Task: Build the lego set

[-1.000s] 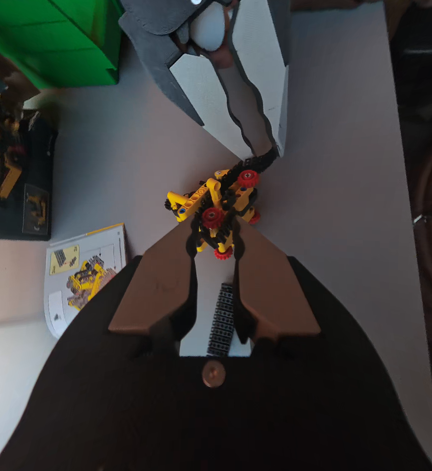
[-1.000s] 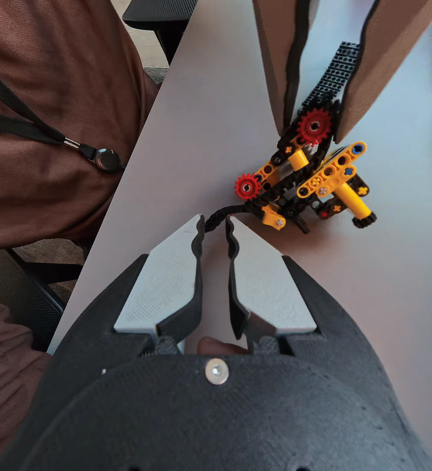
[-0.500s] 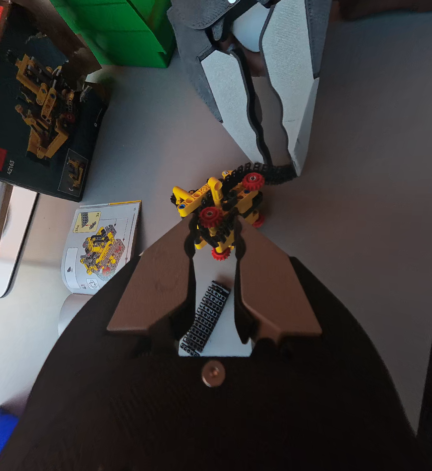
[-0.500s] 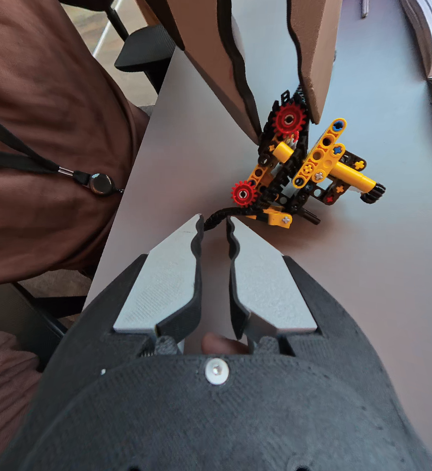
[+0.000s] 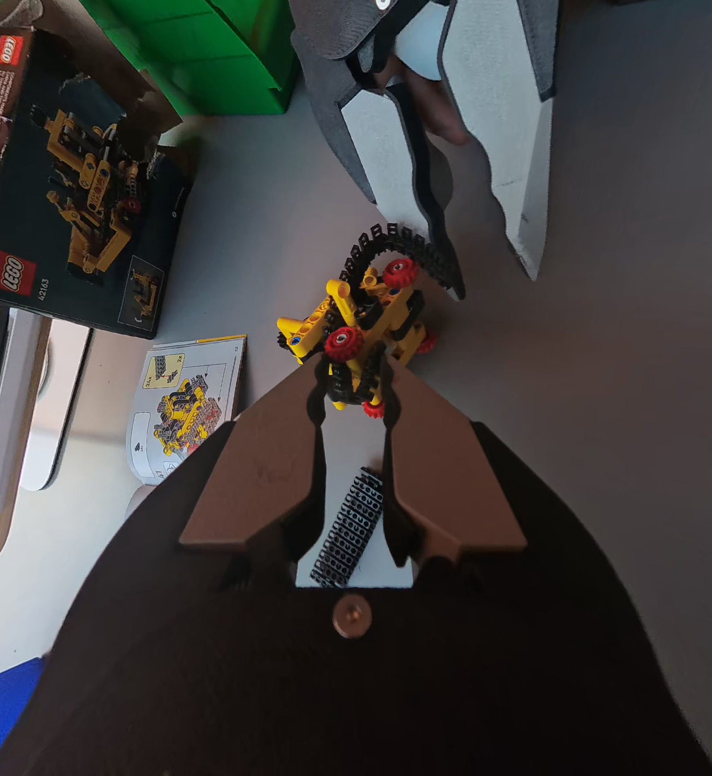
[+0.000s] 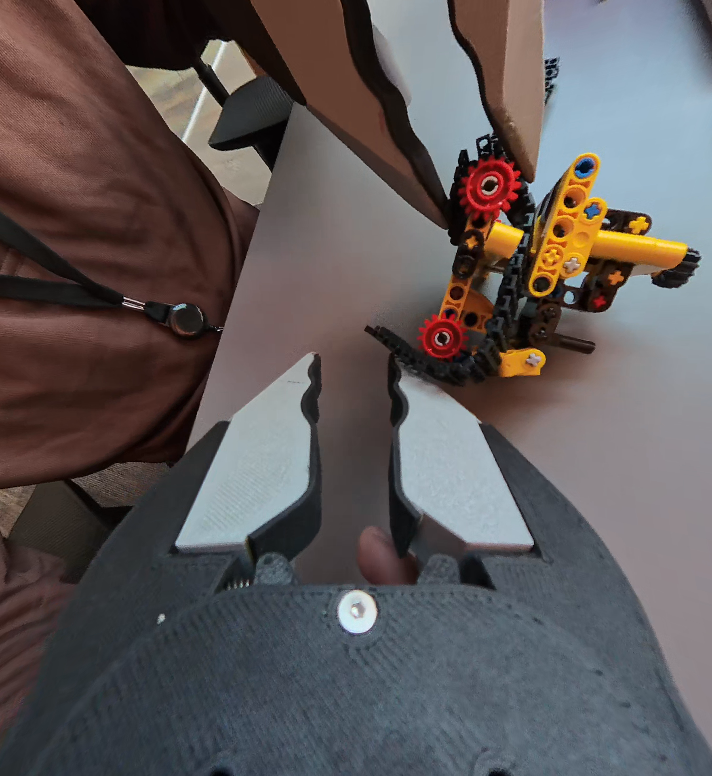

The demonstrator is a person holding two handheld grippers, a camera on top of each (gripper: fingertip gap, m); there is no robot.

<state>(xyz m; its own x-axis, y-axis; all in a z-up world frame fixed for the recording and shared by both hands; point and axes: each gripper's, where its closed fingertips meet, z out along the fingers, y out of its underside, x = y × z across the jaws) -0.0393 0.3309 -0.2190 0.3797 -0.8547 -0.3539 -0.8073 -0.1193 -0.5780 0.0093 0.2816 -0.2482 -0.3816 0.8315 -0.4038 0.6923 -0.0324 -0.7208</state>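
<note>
The yellow lego model (image 5: 358,323) with red gears stands on the grey table (image 5: 556,420). My left gripper (image 5: 352,378), with brown fingers, is shut on the model's near end. A black track chain (image 5: 392,239) hangs on the model and arcs over its far gear. My right gripper (image 6: 354,361), with grey fingers, is open and empty. The chain's loose end (image 6: 392,340) lies just past its right fingertip (image 6: 394,369). In the right wrist view the model (image 6: 564,235) sits ahead to the right. A second black track strip (image 5: 350,533) lies flat on the table between my left fingers.
The set's box (image 5: 64,189) and an open instruction booklet (image 5: 186,407) lie to the left, with a green box (image 5: 220,54) behind them. A person in a brown top (image 6: 73,210) with a lanyard reel (image 6: 184,319) sits at the table edge (image 6: 245,273). A black chair (image 6: 253,113) stands beyond it. The tips of one gripper are about 8 cm away from the tips of the other.
My right gripper has opened and let go of the track chain's end. The chain now curls in an arc over the model. My left gripper has kept its hold on the model.
</note>
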